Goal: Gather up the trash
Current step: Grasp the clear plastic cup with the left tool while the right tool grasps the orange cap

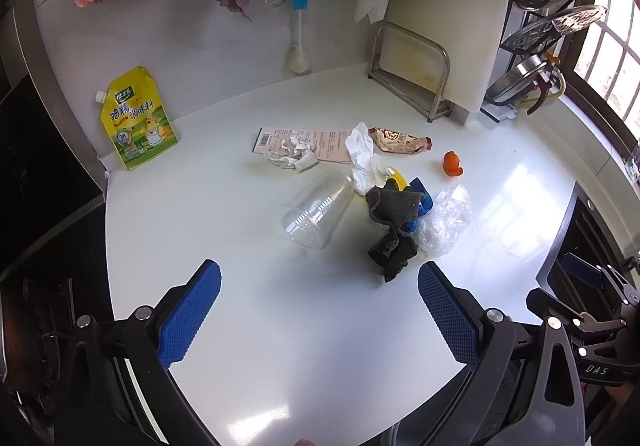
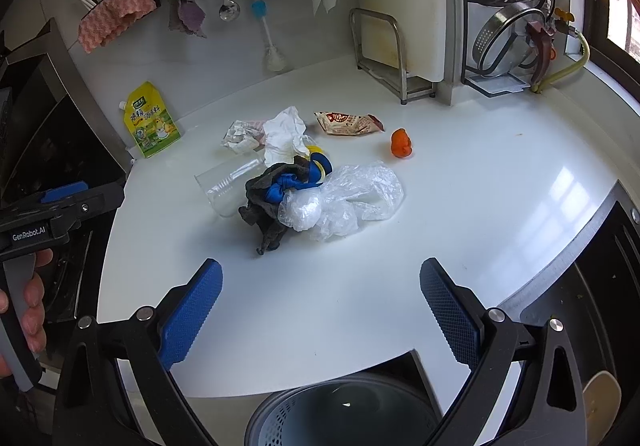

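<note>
White countertop [image 2: 460, 205] ahead, with trash heaped straight beyond both tools: clear plastic cup [image 1: 316, 211] lying on its side, dark rag [image 1: 394, 224] tangled with something blue, crumpled plastic bag [image 2: 352, 197], white tissue [image 2: 284, 137], crumpled paper [image 1: 294, 153], snack wrapper [image 2: 346, 123], orange scrap [image 2: 401, 143] farther off to the right. Grey bin [image 2: 340, 410] directly beneath the right gripper [image 2: 320, 310], at the counter's near edge.

Left gripper [image 1: 319, 312] spread wide and empty; right gripper likewise wide, holding nothing. Both short of the pile, touching none of it.

Probably best to start with the nearest, softest piece: reach forward, straddle the plastic bag or rag with the fingers, close on a bunched fold, not a loose edge. Lift clear before swinging back over the bin, so nothing drags the cup along. Cup better pinched across its rim.
</note>
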The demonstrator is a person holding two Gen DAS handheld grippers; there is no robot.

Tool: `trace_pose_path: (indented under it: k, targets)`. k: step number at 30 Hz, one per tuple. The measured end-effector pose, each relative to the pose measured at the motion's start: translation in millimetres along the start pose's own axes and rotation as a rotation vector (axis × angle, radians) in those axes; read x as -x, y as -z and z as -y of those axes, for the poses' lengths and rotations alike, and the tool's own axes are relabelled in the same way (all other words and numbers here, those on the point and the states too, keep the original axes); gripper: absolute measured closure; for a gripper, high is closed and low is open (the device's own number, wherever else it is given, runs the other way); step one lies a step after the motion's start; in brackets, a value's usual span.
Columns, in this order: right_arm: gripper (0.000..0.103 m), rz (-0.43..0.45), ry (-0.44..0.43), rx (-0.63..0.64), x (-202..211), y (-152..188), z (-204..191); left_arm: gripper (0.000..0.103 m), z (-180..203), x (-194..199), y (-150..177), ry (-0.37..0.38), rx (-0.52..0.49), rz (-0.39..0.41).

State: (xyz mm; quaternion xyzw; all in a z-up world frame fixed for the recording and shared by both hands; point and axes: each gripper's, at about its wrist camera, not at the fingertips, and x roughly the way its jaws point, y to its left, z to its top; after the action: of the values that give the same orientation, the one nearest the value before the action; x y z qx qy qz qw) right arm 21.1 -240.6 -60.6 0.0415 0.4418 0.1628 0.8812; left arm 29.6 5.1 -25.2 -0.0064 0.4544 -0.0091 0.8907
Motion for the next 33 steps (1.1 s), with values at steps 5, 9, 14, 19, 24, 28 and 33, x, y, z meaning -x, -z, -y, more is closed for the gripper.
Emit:
trace_pose_path:
  k: [5, 9, 14, 19, 24, 28, 33]
  targets:
    - [0.009, -0.013, 0.004, -0.013, -6.0, 1.6, 4.6, 0.006, -5.9, -31.0, 2.0, 0.06, 0.039, -0.041]
    - [0.009, -0.032, 0.016, -0.028, -12.8, 6.2, 11.4, 0.007, -5.7, -60.4, -0.9, 0.102, 0.064, -0.06]
    - [0.009, -0.052, 0.026, -0.036, -24.5, 5.8, 17.4, 0.007, -7.9, -102.4, -9.9, 0.102, 0.072, -0.087]
    - [0.009, -0.057, 0.032, -0.03, -35.6, -3.5, 18.8, 0.014, -11.9, -143.9, -17.4, 0.106, 0.089, -0.125]
    - [0.009, -0.044, 0.065, -0.016, -49.7, -26.6, 30.6, 0.053, -13.0, -174.3, -25.5, 0.14, 0.091, -0.158]
    - [0.009, -0.034, 0.088, 0.004, -72.8, -57.5, 46.1, 0.096, -17.0, -183.4, -31.1, 0.178, 0.09, -0.15]
    - [0.009, -0.041, 0.114, 0.031, -122.6, -101.6, 62.1, 0.097, -27.5, -167.8, -35.8, 0.187, 0.096, -0.089]
